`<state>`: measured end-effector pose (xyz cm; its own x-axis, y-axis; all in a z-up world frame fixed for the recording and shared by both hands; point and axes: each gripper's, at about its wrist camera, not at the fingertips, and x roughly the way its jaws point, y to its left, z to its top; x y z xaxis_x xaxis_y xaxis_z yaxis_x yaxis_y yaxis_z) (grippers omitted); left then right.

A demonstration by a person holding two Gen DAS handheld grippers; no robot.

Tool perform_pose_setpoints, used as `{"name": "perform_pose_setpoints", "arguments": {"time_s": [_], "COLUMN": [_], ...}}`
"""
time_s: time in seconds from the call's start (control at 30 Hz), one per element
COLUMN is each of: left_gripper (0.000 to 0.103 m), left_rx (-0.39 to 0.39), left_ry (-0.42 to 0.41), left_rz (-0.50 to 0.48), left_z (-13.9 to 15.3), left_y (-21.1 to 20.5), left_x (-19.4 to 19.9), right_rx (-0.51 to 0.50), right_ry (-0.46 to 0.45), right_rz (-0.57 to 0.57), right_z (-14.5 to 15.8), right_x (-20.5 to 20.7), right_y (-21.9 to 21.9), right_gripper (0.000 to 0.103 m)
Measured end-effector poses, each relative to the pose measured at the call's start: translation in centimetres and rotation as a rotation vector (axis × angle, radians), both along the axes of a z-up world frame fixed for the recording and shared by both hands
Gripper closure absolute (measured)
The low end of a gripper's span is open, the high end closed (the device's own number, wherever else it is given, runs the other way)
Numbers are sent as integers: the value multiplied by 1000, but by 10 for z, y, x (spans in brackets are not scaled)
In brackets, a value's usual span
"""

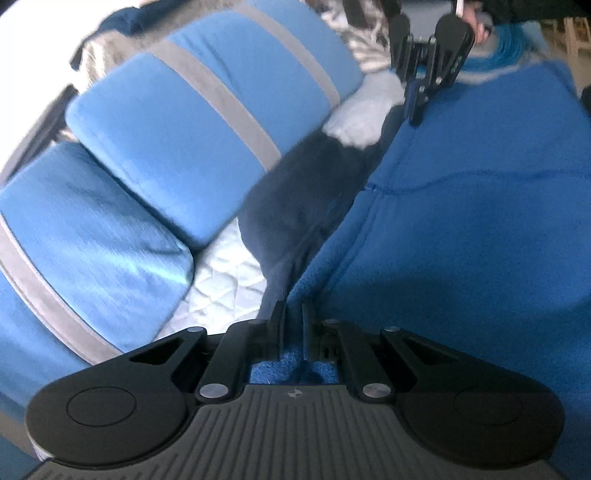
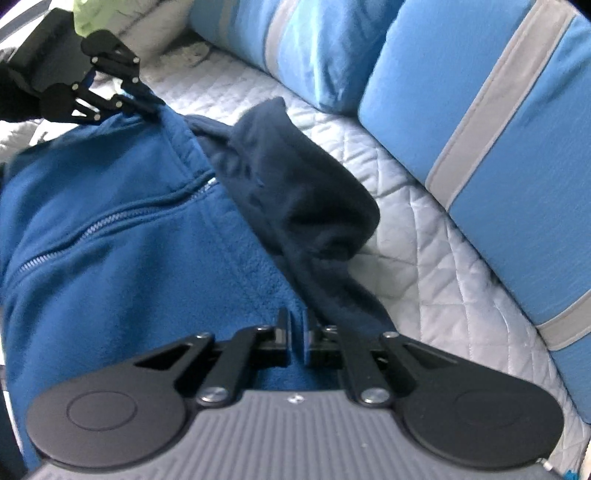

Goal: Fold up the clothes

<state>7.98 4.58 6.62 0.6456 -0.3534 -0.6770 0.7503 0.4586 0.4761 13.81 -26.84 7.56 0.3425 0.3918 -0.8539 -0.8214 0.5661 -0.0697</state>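
Note:
A blue fleece jacket (image 1: 461, 221) with a navy inner layer (image 1: 306, 192) lies stretched over a white quilted surface (image 1: 221, 280). My left gripper (image 1: 293, 310) is shut on one corner of the jacket's edge. My right gripper (image 2: 297, 317) is shut on the other corner of the same edge. In the right wrist view the jacket (image 2: 129, 221) shows a zipper (image 2: 103, 225) and the navy layer (image 2: 303, 192) bunched beside it. The right gripper (image 1: 415, 110) shows far off in the left wrist view, and the left gripper (image 2: 147, 107) shows in the right wrist view.
Blue cushions with grey stripes (image 1: 177, 122) lean along the back of the quilted surface; they also show in the right wrist view (image 2: 480, 122). The white quilt (image 2: 424, 240) lies bare between jacket and cushions. A light green item (image 2: 88, 14) sits at the far left.

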Motion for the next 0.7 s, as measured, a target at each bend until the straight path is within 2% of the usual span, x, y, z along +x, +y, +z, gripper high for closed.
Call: {"name": "perform_pose_setpoints", "arguments": {"time_s": [0.1,0.2,0.27,0.3,0.37,0.43,0.5,0.6,0.7], "left_gripper": [94,93,93,93,93,93,93,93,93], "left_rx": [58,77,67,62,50,52,57,66,75], "left_ry": [40,52,62,68,82,88,84,82,86], "left_rz": [18,34,47,50,59,64,68,73,80], "left_z": [-24,-42,-43,-43,-41,-42,-42,-43,-43], "left_y": [-9,-12,-11,-9,-7,-7,-8,-11,-13], "left_x": [12,17,19,20,22,22,22,21,22], "right_rx": [-67,-113,-100,-92,-45,35,115,239,358], "right_ry": [-43,-84,-101,-110,-96,-64,-46,-13,37], "right_rz": [5,7,-24,-39,-88,-146,-205,-315,-486], "right_z": [-19,-36,-36,-36,-29,-20,-8,10,14], "right_x": [-2,-7,-8,-9,-5,-1,-1,-4,-7], "right_y": [11,19,17,16,6,-12,-34,-73,-124], "right_gripper": [98,97,86,70,61,44,31,22,16]}}
